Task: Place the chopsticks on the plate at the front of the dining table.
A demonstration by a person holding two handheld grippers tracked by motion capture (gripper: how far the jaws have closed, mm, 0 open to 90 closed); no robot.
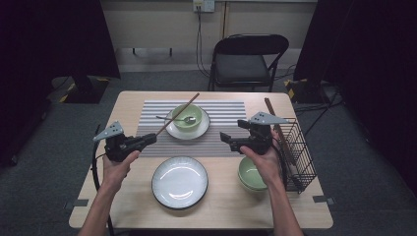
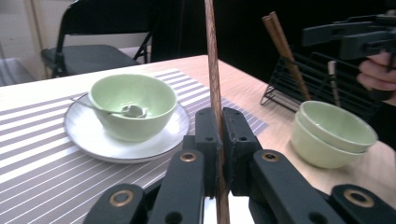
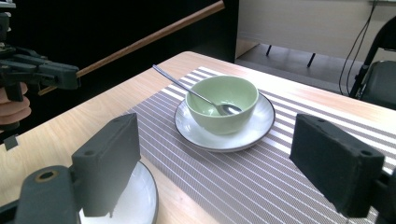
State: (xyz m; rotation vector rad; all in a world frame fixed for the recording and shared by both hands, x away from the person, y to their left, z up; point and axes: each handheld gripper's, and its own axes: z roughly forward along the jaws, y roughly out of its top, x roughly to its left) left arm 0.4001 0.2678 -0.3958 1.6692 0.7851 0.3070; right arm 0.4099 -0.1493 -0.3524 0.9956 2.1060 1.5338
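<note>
A light wooden surface (image 1: 133,101) stands on a grey floor, with a black folding chair (image 1: 246,59) behind it and a grey striped mat (image 1: 223,115) laid across its far half.

At the left, the left gripper (image 1: 147,140) is clamped tight on one brown chopstick (image 1: 178,114), which rises from between its jaws at a slant above the bowl on the mat; in the left gripper view the stick stands pinched between the two black pads.

In the middle, on the mat, sits one green bowl (image 1: 187,117) on a white saucer (image 1: 173,129), with one metal spoon (image 1: 172,118) resting in the bowl. Nearer the person lies one empty white plate (image 1: 179,182), off the mat.

To the right, the right gripper (image 1: 225,137) hangs above the mat's right edge with its jaws spread wide and nothing between them; its own view shows the two pads well apart, framing the bowl and saucer. Below that hand are two green bowls (image 1: 250,175), stacked. At the far right stands one black wire rack (image 1: 298,152), with more brown chopsticks (image 1: 277,125) leaning in it; their number I cannot tell.
</note>
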